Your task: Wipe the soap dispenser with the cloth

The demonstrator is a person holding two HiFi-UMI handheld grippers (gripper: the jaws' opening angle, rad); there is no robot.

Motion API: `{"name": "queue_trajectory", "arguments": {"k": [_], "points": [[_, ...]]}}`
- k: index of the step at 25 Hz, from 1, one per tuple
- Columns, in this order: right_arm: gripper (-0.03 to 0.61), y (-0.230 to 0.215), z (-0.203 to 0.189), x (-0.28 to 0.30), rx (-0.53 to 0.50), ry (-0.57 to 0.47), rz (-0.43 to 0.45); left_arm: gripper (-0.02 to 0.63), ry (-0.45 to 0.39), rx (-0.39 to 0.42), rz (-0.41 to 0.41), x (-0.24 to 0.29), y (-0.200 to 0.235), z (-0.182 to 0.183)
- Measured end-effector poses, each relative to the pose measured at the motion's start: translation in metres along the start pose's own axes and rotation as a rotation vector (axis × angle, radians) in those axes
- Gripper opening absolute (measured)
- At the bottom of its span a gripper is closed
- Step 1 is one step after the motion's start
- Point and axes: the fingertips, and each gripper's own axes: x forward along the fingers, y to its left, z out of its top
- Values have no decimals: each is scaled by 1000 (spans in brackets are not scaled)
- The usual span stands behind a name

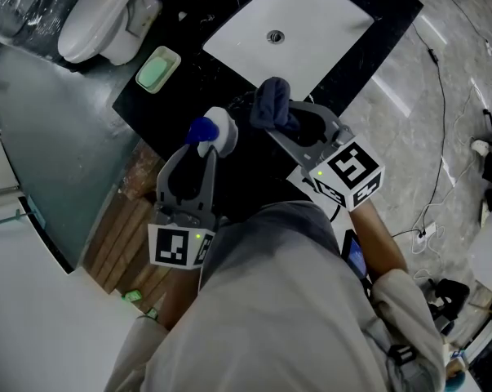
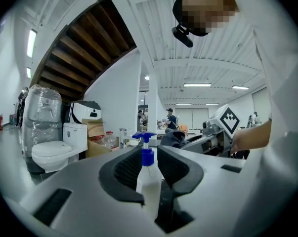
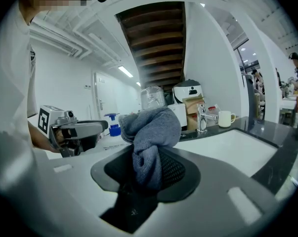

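Observation:
The soap dispenser [image 1: 217, 131], a white bottle with a blue pump, stands between the jaws of my left gripper [image 1: 206, 149], near the front edge of the black counter. In the left gripper view the bottle [image 2: 148, 174] fills the gap, and both pads bear on its sides. My right gripper [image 1: 290, 125] is shut on a bunched grey-blue cloth [image 1: 270, 104], held just right of the dispenser. The right gripper view has the cloth [image 3: 151, 132] bulging up out of the jaws, with the blue pump [image 3: 111, 125] behind it to the left.
A white sink basin [image 1: 311, 23] is set in the black counter [image 1: 188, 80] beyond both grippers. A green soap dish [image 1: 157, 69] lies at the counter's left, and a toilet [image 1: 107, 15] stands behind it. A faucet [image 3: 202, 117] and a mug [image 3: 226, 118] stand by the basin.

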Motion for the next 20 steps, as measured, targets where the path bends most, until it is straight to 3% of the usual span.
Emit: {"name": "queue_trajectory", "arguments": {"k": [7, 20], "points": [[124, 4, 16, -7, -15, -53, -6, 9, -12, -19, 23, -6, 7, 2], [120, 22, 38, -22, -24, -122, 6, 6, -7, -80, 53, -13, 14, 7]]}}
